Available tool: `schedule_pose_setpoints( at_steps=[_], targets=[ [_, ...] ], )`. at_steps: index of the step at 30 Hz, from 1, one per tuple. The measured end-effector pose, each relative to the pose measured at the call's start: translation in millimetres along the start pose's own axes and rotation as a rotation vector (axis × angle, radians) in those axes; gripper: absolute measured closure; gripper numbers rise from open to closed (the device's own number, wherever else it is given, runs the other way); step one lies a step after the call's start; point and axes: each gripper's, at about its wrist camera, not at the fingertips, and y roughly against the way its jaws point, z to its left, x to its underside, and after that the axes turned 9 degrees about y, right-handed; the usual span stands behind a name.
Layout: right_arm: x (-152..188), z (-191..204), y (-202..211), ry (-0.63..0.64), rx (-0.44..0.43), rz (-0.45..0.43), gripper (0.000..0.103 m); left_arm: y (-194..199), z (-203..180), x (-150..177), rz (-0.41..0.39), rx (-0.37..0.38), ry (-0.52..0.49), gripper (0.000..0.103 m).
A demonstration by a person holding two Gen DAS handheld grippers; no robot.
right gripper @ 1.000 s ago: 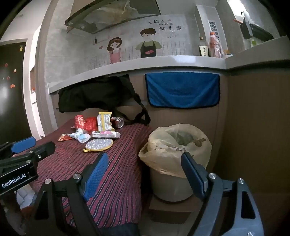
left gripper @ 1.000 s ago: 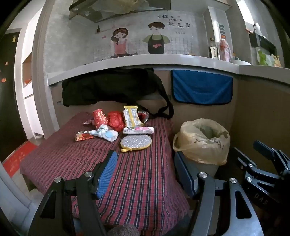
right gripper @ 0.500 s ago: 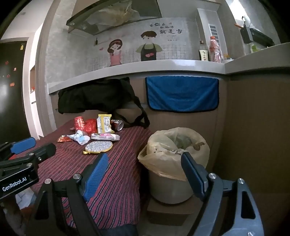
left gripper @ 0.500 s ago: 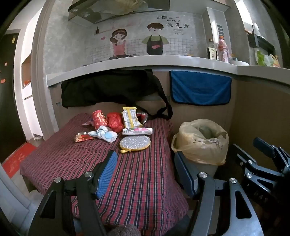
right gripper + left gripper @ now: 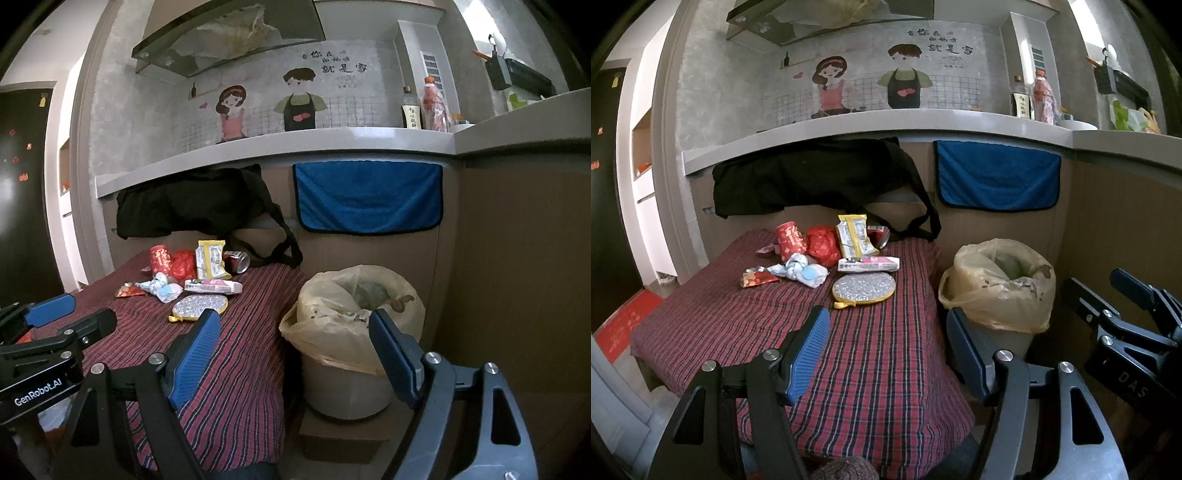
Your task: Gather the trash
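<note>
Trash lies in a pile at the far end of the tabletop, and both my jaws are spread wide, gripping nothing.

I see the tabletop (image 5: 886, 369) under a red plaid cloth, and just beside its right edge the bin (image 5: 347, 384) with a yellowish bag. My left gripper (image 5: 886, 347) hangs over the near cloth; my right gripper (image 5: 291, 354) is between the tabletop edge and the bin. In the pile: a silver round pad (image 5: 863, 286), a yellow snack packet (image 5: 854, 236), a red crumpled bag (image 5: 822, 242), a red cup (image 5: 790, 236), a white-pink wrapper (image 5: 868, 264), crumpled tissue (image 5: 801, 269), a small red wrapper (image 5: 755, 277).
</note>
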Motion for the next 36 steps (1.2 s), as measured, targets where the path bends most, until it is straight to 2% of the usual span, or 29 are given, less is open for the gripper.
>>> schedule_pose_setpoints(
  at_steps=[26, 36],
  targets=[
    [-2.0, -4.0, 0.7, -0.002, 0.002, -0.003, 0.023, -5.4, -7.9, 8.9, -0.007, -0.006, 0.0, 0.037],
    [-1.3, -1.9, 0.4, -0.001, 0.003, -0.004, 0.023, -2.7, -0.1, 3.8, -0.007, -0.004, 0.001, 0.037]
  ],
)
